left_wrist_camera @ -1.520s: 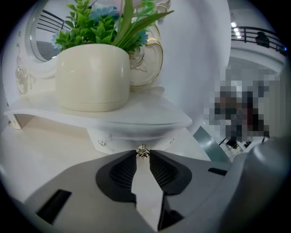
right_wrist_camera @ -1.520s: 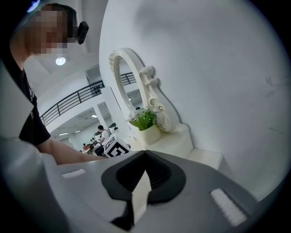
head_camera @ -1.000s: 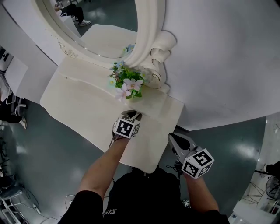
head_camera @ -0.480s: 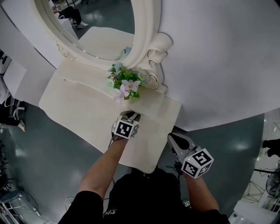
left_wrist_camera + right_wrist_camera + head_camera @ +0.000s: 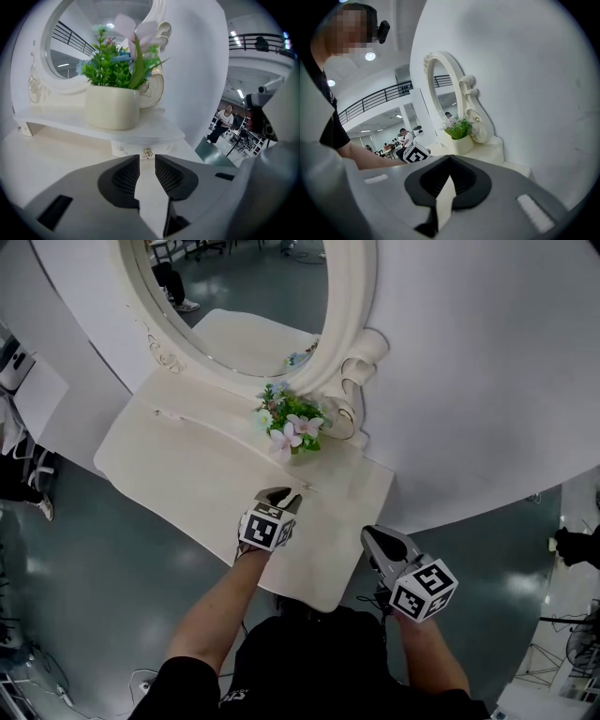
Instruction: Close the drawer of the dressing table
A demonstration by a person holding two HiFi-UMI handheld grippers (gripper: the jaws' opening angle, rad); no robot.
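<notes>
**Now the left gripper is back from the drawer**

Now the left gripper (image 5: pixel 283 495) is a bit further from the flower pot (image 5: pixel 298 444) than it was a second ago. Back then its tip was right at the edge of the small shelf (image 5: pixel 342 465). Its jaws have just been opening. They stand a little apart and there is nothing between them. The right gripper (image 5: pixel 368 537) has hardly changed its spot. It is off the near corner of the tabletop (image 5: pixel 187 474), over the floor. More of the mirror (image 5: pixel 234 296) shows in the head view than before.

The left gripper view shows what the head view does not: the drawer (image 5: pixel 133 149). It is small and white and sits right under the shelf, below the pot. It looks pushed in. Its little round knob (image 5: pixel 147 153) is straight ahead of the gap between the jaws, close to the tips but not touching them. A person (image 5: pixel 224 123) stands far off at the right of this view.

The right gripper view shows its own jaws with the tips together and nothing in them. It also shows the pot and the mirror from the side, and the left gripper's marker cube beside the holder's bare arm (image 5: pixel 361 152). The head view shows both grippers at once, well apart from each other.
</notes>
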